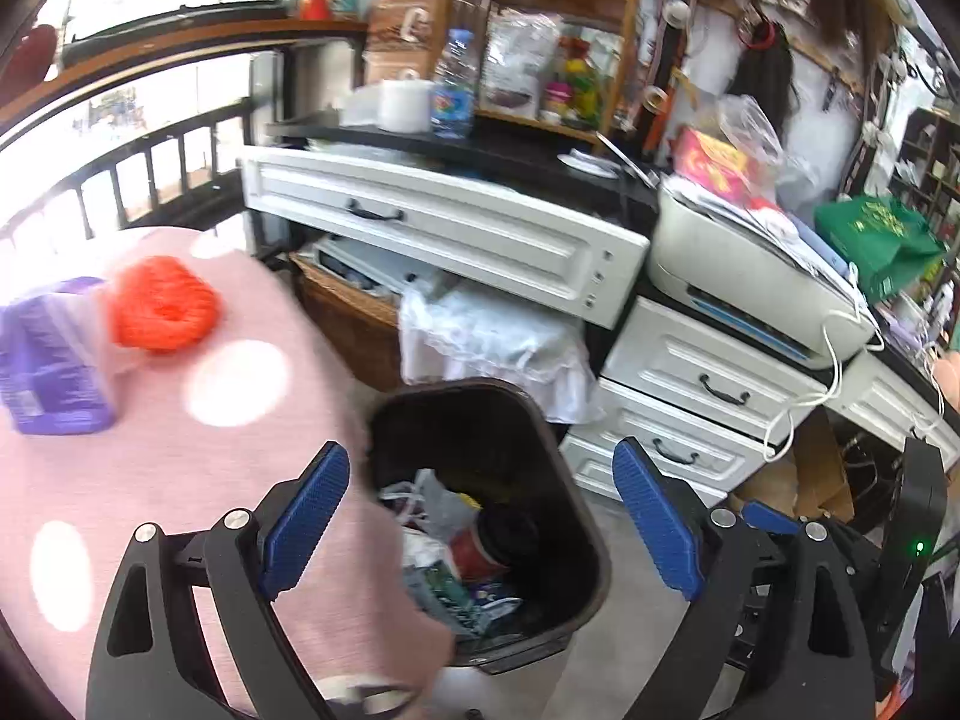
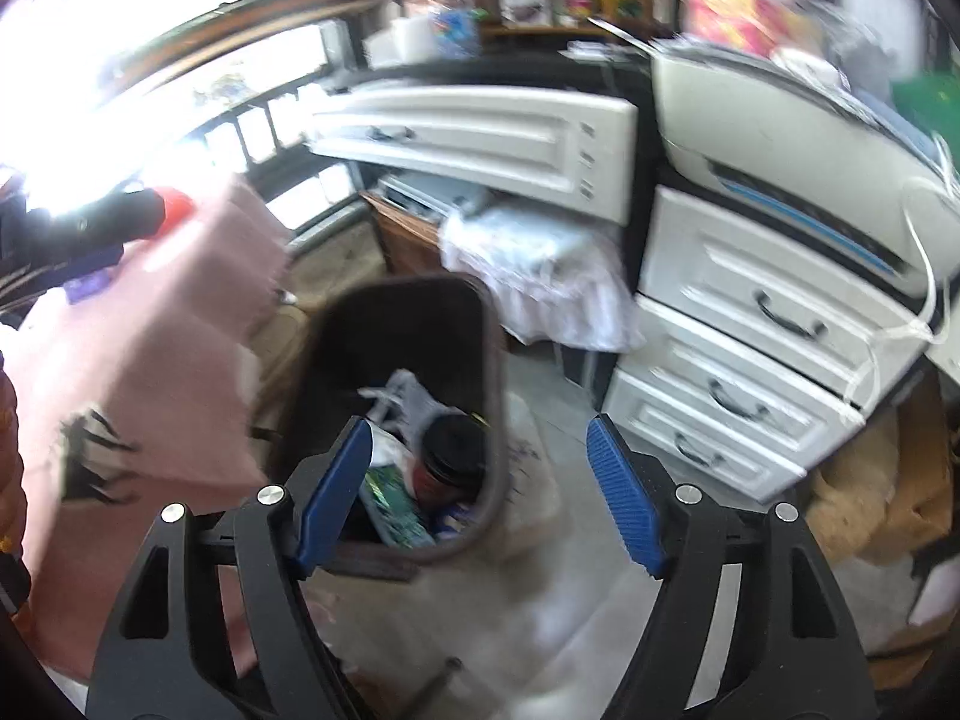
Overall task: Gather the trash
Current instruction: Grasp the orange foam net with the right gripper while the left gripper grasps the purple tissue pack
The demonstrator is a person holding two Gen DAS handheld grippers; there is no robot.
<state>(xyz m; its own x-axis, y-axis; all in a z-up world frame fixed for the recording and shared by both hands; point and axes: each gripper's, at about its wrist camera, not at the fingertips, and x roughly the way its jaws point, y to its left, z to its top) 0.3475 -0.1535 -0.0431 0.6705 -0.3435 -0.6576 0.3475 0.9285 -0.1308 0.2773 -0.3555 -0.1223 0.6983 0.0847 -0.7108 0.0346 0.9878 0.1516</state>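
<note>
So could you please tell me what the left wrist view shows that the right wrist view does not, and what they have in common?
Only the left wrist view shows the purple package lying beside the orange twine ball on the pink dotted cloth, and the green bag at right. Only the right wrist view shows the crumpled brown paper on the floor by the drawers. Both show the dark bin holding a red cup with a black lid and plastic wrappers, the white drawers and the printer.

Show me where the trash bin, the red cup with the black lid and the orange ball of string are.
trash bin (image 1: 576, 498): left wrist view, on its right inner wall.
red cup (image 2: 427, 475): right wrist view, on its red side, inside the bin.
orange ball of string (image 1: 162, 306): left wrist view, on its middle.
</note>
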